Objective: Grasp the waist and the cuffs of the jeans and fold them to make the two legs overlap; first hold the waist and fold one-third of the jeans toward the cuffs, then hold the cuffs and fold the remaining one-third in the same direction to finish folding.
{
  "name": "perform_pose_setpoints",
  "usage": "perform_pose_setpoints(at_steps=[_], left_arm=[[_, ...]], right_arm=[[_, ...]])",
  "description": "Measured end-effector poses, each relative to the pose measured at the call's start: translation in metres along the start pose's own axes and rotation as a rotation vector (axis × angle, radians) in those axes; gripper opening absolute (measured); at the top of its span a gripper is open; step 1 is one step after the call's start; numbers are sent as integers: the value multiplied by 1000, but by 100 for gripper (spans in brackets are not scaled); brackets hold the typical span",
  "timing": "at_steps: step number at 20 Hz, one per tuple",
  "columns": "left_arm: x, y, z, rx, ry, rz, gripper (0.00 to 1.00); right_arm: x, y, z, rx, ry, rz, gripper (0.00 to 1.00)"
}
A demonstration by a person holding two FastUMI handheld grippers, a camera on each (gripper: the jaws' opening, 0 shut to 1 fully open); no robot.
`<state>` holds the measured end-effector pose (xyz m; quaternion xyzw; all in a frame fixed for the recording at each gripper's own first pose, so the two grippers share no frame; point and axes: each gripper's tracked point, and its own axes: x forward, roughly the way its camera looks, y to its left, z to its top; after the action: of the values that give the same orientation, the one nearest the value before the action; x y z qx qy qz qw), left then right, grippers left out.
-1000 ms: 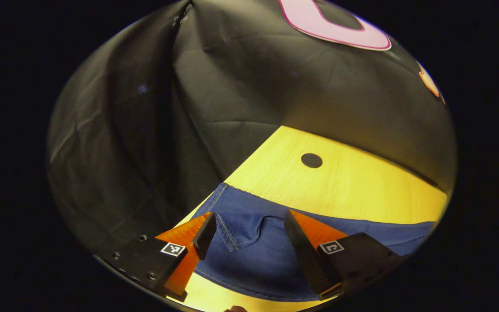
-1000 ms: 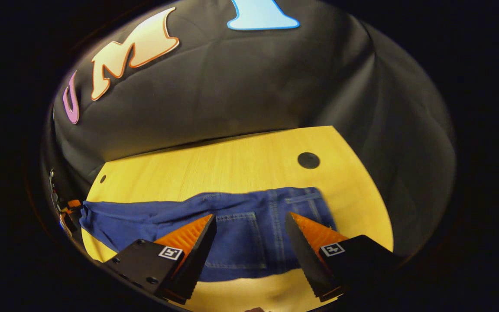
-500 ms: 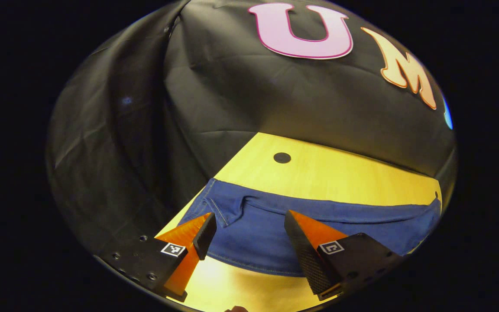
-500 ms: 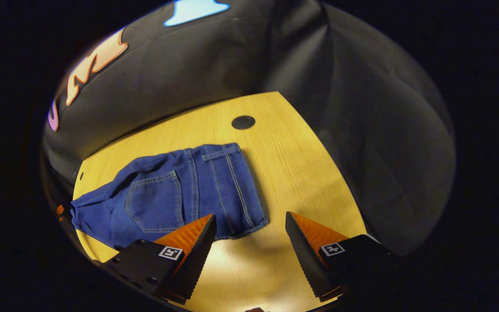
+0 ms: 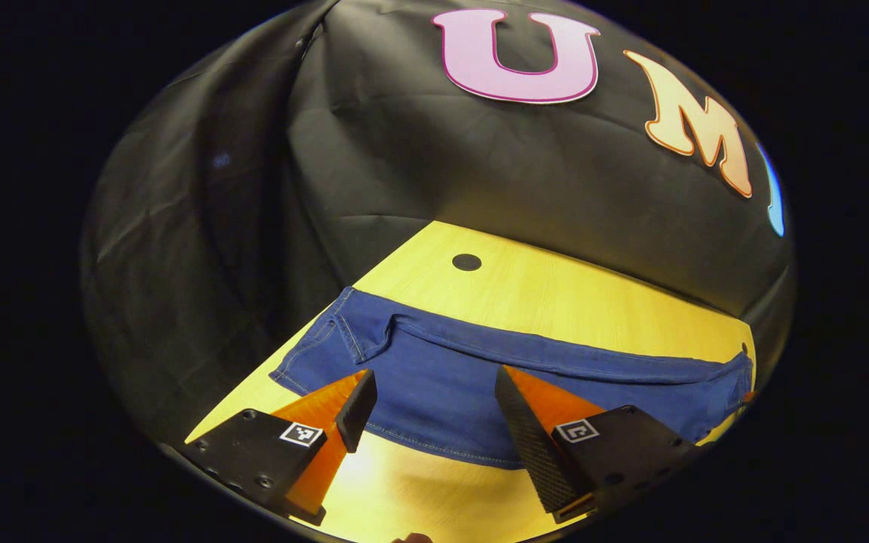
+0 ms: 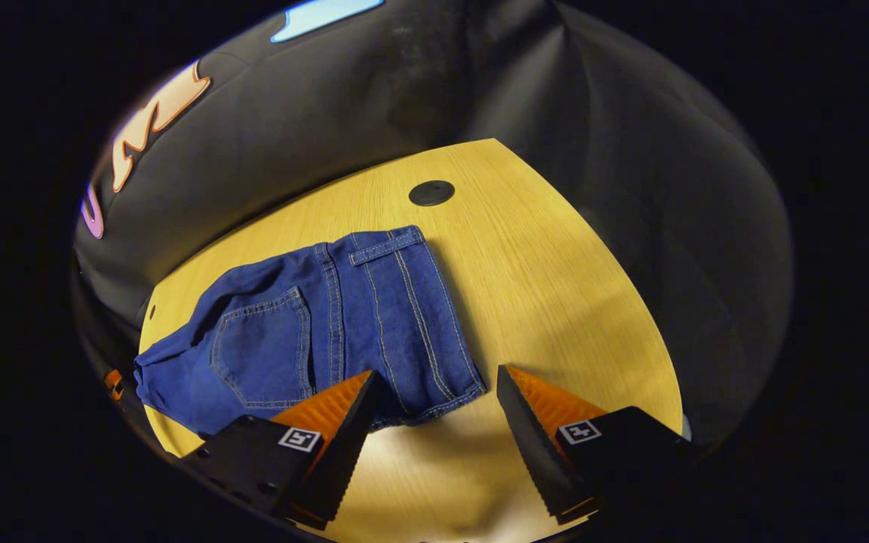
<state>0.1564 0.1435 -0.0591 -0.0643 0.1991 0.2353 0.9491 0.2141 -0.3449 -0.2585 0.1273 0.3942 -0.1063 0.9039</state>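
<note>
Jeans lie flat on the yellow wooden table, spread across it from near the left edge toward the far right. Left gripper view: left gripper hovers above the near edge of the denim, jaws wide apart, nothing between them. One leg end sits at the left with a small fold of cloth by the hem. Dark round hole in the tabletop beyond the jeans. Black cloth wall behind the table.

Right gripper view: jeans lie left of centre on the table, back pocket facing up, waistband end with a belt loop pointing toward the round hole. Right gripper hangs over the near corner of the denim and the bare tabletop, jaws spread wide, gripping nothing. Cloth wall rises past the table's right edge.
</note>
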Motion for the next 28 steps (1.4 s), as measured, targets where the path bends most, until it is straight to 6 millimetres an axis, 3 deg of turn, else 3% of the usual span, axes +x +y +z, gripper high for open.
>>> perform_pose_setpoints(at_steps=[1, 2, 4, 5, 7, 10, 14, 17, 21, 25, 28], left_arm=[[0, -1, 0, 4, 0, -6, 96], [0, -2, 0, 11, -2, -10, 92], [1, -3, 0, 30, -2, -16, 95], [0, -4, 0, 35, -1, -24, 95], [-1, -8, -1, 36, 0, -46, 95], [-1, -9, -1, 48, -5, -73, 95], [-4, -13, 2, 54, -1, -102, 95], [-5, -15, 3, 56, -5, -120, 95], [-9, -18, 5, 69, -1, -159, 95], [-18, -19, 4, 106, 3, -213, 96], [-25, -22, 6, 111, -2, -275, 96]], right_arm=[[-1, 1, 0, -6, -8, 0, 88], [1, 4, 1, -16, -23, 9, 89], [3, 13, -3, 21, -18, 30, 78], [3, 15, -5, 47, -11, 32, 62], [4, 17, -4, 71, -17, 46, 45], [5, 17, -5, 151, -70, 48, 31], [5, 16, -4, 245, -136, 45, 28], [2, 18, -2, 285, -144, 27, 8], [-12, 20, 5, 206, -181, -63, 6], [-49, 36, 24, 178, -253, -136, 6], [-89, 55, 40, 169, -314, -191, 6]])
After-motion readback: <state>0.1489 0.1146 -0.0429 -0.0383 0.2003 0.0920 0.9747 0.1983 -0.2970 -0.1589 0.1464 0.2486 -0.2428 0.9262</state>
